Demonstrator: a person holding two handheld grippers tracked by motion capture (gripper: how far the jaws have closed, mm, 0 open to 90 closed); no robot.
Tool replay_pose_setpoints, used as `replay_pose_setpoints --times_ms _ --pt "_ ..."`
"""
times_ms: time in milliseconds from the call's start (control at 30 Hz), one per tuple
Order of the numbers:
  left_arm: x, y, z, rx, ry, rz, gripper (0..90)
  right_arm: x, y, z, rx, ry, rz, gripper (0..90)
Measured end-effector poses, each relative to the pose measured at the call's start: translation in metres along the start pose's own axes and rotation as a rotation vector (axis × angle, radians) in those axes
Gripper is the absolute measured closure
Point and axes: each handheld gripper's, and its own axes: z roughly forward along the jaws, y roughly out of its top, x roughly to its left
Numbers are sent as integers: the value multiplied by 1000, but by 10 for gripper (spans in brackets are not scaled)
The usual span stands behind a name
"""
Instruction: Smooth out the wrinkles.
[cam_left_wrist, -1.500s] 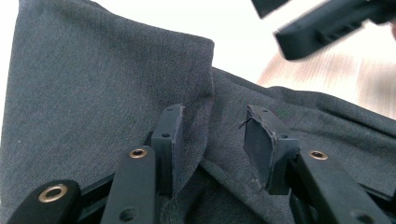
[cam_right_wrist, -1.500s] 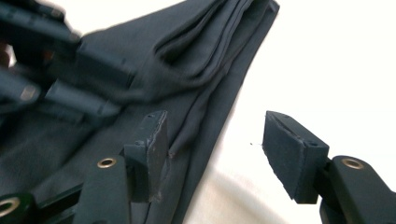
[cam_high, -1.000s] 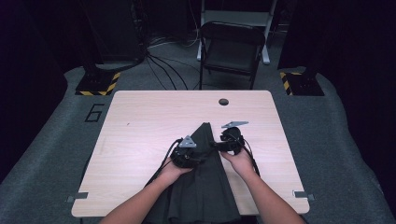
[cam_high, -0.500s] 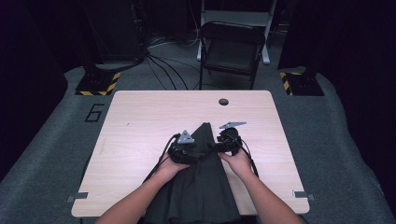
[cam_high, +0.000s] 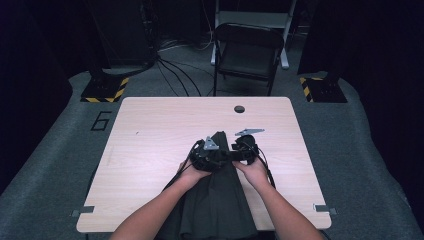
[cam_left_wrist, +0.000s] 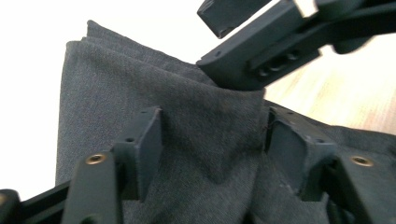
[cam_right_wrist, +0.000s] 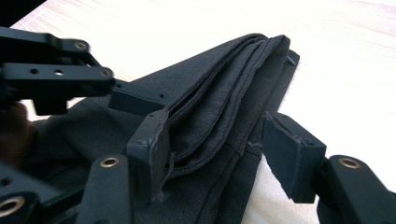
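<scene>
- The dark cloth (cam_high: 216, 200), folded, lies at the table's (cam_high: 150, 150) near edge, hanging over it.
- The left gripper (cam_left_wrist: 212, 140) is held wide astride it, having just been opening; a layer may slip.
- The right gripper (cam_right_wrist: 215, 140) is half open, pads not pressing; the fold may be lost.

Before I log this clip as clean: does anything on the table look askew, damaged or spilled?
Nothing damaged or spilled. The dark folded cloth hangs over the table's near edge, its layered end bunched between the left gripper and right gripper.
</scene>
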Motion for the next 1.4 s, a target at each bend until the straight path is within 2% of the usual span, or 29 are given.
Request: replay_pose_setpoints --times_ms 67,133,333,400,500,633,767,933,1033,1200,1267,1400 --pt "0 1 2 6 8 -1 430 0 0 -1 -3 -2 7 413" --pt "0 1 2 3 13 -2 519 0 0 -2 -9 -4 8 409" --pt "6 3 -6 -52 15 -42 721 1 2 -9 -19 -10 -1 400" --pt "9 5 -10 -65 22 -51 771 1 3 -11 -26 -13 -25 398" --pt "13 11 -19 -82 37 -46 817 5 2 -15 -35 -7 -19 394" --pt "24 21 -34 -123 77 -55 832 12 -1 -17 -43 -9 -52 394" --pt "37 29 -48 -132 116 -57 837 21 -5 -14 -35 16 -64 395" --pt "48 36 -60 -150 160 -58 839 37 -9 -5 -8 59 -104 395" --pt "54 40 -66 -146 185 -53 840 46 -11 1 10 76 -118 391" --pt "67 42 -77 -168 219 -73 840 58 -15 11 50 93 -160 390" --pt "71 44 -81 -169 229 -73 841 59 -17 14 65 88 -190 391" --pt "76 47 -86 -187 247 -67 841 58 -25 18 96 78 -177 394"
